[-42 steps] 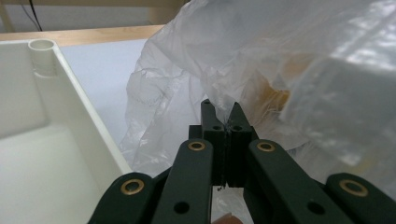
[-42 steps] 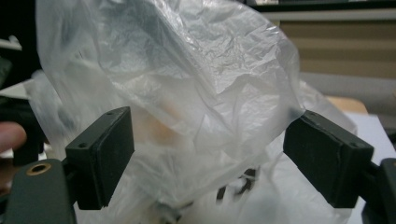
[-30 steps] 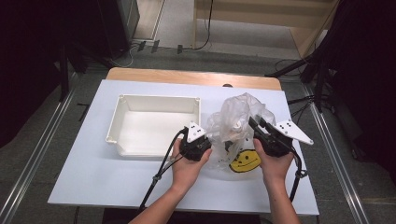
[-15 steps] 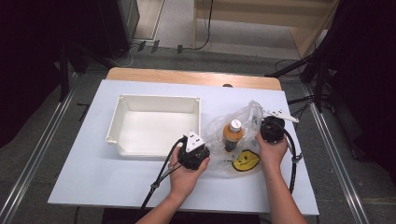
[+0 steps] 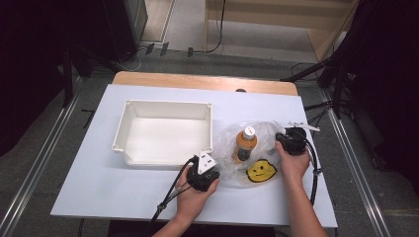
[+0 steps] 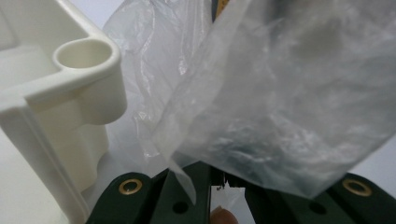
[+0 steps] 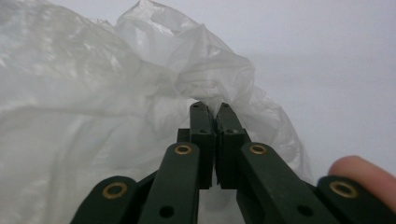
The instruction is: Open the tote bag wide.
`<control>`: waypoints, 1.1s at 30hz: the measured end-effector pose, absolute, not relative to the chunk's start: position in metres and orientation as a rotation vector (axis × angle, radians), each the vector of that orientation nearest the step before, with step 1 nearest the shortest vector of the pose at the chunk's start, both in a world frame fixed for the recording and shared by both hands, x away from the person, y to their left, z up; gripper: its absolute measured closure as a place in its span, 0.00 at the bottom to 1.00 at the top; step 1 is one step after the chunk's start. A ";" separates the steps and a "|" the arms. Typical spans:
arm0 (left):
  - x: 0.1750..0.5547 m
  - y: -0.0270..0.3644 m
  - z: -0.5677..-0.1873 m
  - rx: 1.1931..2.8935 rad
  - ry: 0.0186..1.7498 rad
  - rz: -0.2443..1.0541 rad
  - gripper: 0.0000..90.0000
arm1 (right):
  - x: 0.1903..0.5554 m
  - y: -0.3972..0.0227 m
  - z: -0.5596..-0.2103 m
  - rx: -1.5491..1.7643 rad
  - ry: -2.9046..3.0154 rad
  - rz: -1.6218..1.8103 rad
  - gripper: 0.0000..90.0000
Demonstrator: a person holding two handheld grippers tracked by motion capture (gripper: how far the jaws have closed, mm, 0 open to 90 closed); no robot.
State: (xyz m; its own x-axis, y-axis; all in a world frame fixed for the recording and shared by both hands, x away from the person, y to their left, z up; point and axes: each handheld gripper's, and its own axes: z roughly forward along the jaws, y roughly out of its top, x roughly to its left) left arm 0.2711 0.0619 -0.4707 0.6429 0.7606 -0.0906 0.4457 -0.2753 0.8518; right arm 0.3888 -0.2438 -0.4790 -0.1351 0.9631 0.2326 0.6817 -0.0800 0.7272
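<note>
A clear plastic bag [image 5: 269, 132] with a yellow smiley face [image 5: 261, 171] lies spread on the white table, right of the tray. An orange bottle [image 5: 245, 144] with a white cap stands in the middle of it. My left gripper [image 5: 216, 167] is at the bag's near left edge; in the left gripper view its jaws [image 6: 217, 182] are shut on the film [image 6: 280, 93]. My right gripper [image 5: 279, 138] is at the bag's right edge. Its jaws [image 7: 211, 108] have just been opening slightly, but they still pinch bunched film [image 7: 93, 93] at the tips.
An empty white tray [image 5: 165, 105] stands left of the bag, and its corner post [image 6: 86, 53] is close beside my left gripper. The table's wooden far edge [image 5: 205, 81] lies behind. Cables trail from both grippers toward the near edge.
Both grippers have come down toward the table and apart, the right one moving rightward. The bag, bunched up between them before, now lies low and spread, and the bottle stands uncovered.
</note>
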 end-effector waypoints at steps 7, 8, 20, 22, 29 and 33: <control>0.274 0.065 -0.474 1.924 0.962 0.370 0.98 | 0.356 -0.250 -0.459 1.670 1.778 1.243 0.60; 0.273 0.065 -0.474 1.921 0.963 0.372 0.98 | 0.350 -0.252 -0.456 1.651 1.772 1.249 0.58; 0.270 0.065 -0.474 1.903 0.943 0.391 0.96 | 0.305 -0.257 -0.407 1.473 1.693 1.354 0.51; 0.270 0.065 -0.474 1.904 0.941 0.392 0.96 | 0.302 -0.253 -0.396 1.425 1.687 1.405 0.50; 0.270 0.067 -0.474 1.896 0.945 0.388 0.96 | 0.317 -0.215 -0.398 1.379 1.769 1.422 0.50; 0.270 0.067 -0.474 1.889 0.950 0.385 0.96 | 0.327 -0.209 -0.413 1.424 1.789 1.344 0.72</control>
State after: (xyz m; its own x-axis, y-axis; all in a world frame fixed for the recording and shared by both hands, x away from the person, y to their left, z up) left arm 0.2695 0.0672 -0.4737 0.6482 0.7509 -0.1264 0.4505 -0.2443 0.8587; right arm 0.3267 -0.2087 -0.4127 -0.3402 0.9199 0.1952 0.4433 -0.0262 0.8960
